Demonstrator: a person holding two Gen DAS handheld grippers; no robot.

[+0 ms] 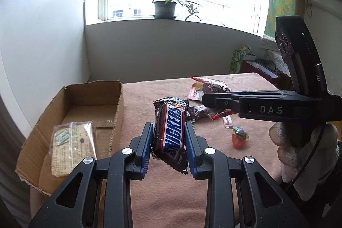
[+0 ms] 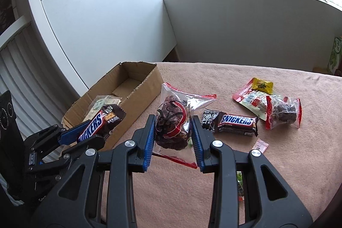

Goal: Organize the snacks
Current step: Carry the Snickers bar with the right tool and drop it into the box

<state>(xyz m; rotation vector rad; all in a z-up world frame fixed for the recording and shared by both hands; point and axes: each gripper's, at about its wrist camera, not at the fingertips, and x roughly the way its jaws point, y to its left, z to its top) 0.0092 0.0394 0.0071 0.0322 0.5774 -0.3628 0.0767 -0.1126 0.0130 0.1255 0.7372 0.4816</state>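
Note:
My left gripper [image 1: 167, 125] is shut on a Snickers bar [image 1: 171, 131], held above the pink cloth just right of the open cardboard box [image 1: 118, 112]. The same bar [image 2: 100, 121] shows in the right wrist view over the box's near corner [image 2: 149, 87]. My right gripper [image 2: 173, 121] is shut on a clear red-edged bag of dark dried fruit [image 2: 171, 127], lifted off the cloth. A cracker packet [image 1: 71, 146] lies inside the box.
On the cloth lie a second Snickers [image 2: 232, 122], another dried-fruit bag [image 2: 283, 112], a white and red packet [image 2: 254, 102], a yellow candy [image 2: 261, 84], a pink sweet [image 2: 261, 145] and a jelly cup [image 1: 239, 137]. A white cabinet [image 2: 106, 25] stands behind the box.

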